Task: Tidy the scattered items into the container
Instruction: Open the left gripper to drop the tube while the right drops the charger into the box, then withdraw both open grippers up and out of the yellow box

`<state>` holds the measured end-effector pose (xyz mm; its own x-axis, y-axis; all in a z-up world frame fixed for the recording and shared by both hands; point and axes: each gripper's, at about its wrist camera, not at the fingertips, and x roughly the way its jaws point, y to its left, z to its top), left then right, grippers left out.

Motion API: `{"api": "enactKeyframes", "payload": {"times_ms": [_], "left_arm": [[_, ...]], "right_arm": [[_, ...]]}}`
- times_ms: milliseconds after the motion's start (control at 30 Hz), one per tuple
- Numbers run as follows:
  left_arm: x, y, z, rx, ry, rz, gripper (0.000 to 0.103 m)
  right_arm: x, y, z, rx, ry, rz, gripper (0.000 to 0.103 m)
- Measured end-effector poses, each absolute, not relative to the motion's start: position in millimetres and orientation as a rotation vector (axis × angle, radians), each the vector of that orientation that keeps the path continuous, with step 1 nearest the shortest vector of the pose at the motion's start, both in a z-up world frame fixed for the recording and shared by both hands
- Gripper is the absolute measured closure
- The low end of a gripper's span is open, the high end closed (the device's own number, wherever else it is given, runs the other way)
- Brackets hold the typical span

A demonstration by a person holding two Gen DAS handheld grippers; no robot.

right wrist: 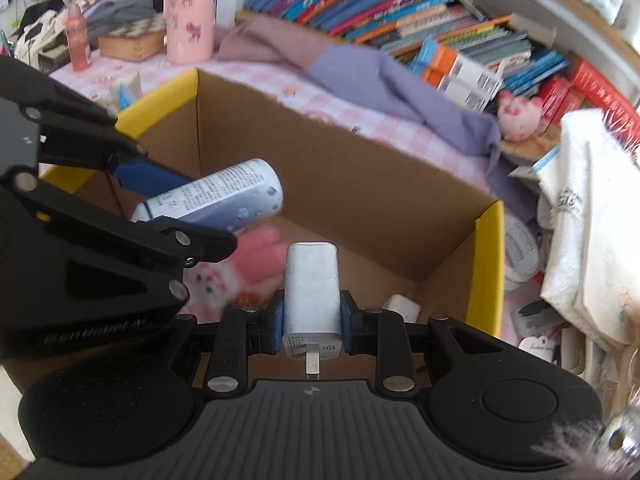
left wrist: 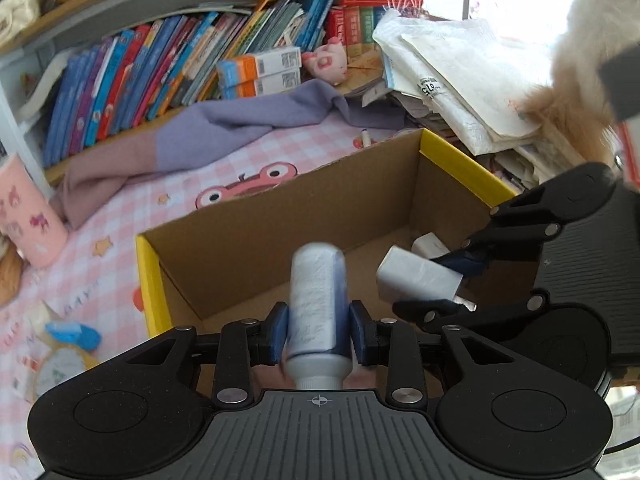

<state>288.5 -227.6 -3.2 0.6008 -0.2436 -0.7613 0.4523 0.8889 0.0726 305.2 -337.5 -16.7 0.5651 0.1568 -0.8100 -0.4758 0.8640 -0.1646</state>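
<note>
A brown cardboard box [left wrist: 248, 248] with yellow outer walls stands open on the pink checked cloth; it also shows in the right wrist view [right wrist: 360, 184]. My left gripper [left wrist: 319, 330] is shut on a white and blue tube [left wrist: 318, 296], held over the box; the tube also shows in the right wrist view [right wrist: 224, 196]. My right gripper [right wrist: 312, 322] is shut on a white charger plug [right wrist: 312, 292], also over the box; the plug shows in the left wrist view [left wrist: 416, 278]. Inside the box lie a pink plush toy [right wrist: 236, 272] and a small white case [right wrist: 402, 306].
A row of books [left wrist: 160, 68] and a purple-pink cloth [left wrist: 224, 128] lie behind the box. A pile of papers and bags [left wrist: 460, 76] stands to its right. A pink cup [left wrist: 28, 216] and a blue item [left wrist: 72, 334] sit left of the box.
</note>
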Motion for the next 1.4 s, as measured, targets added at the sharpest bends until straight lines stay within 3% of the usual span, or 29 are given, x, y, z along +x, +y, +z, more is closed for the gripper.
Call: {"api": "enactKeyframes", "payload": {"times_ms": [433, 600, 833, 900, 1033, 1400], "left_arm": [[286, -225, 0, 0.242, 0.818, -0.41, 0.072], [283, -218, 3, 0.203, 0.82, -0.391, 0.07], [268, -211, 9, 0.206, 0.799, -0.376, 0.068], [263, -209, 12, 0.194, 0.79, -0.357, 0.065], [249, -201, 23, 0.139, 0.74, -0.323, 0.049], [198, -177, 56, 0.059, 0.563, -0.287, 0.044]], "right_arm": [[301, -342, -18, -0.362, 0.886, 0.354, 0.078], [298, -342, -15, -0.364, 0.852, 0.34, 0.069], [291, -348, -6, -0.308, 0.788, 0.309, 0.066], [286, -349, -2, -0.297, 0.76, 0.302, 0.065], [274, -356, 12, -0.217, 0.707, 0.262, 0.065], [201, -360, 51, -0.094, 0.476, 0.18, 0.064]]}}
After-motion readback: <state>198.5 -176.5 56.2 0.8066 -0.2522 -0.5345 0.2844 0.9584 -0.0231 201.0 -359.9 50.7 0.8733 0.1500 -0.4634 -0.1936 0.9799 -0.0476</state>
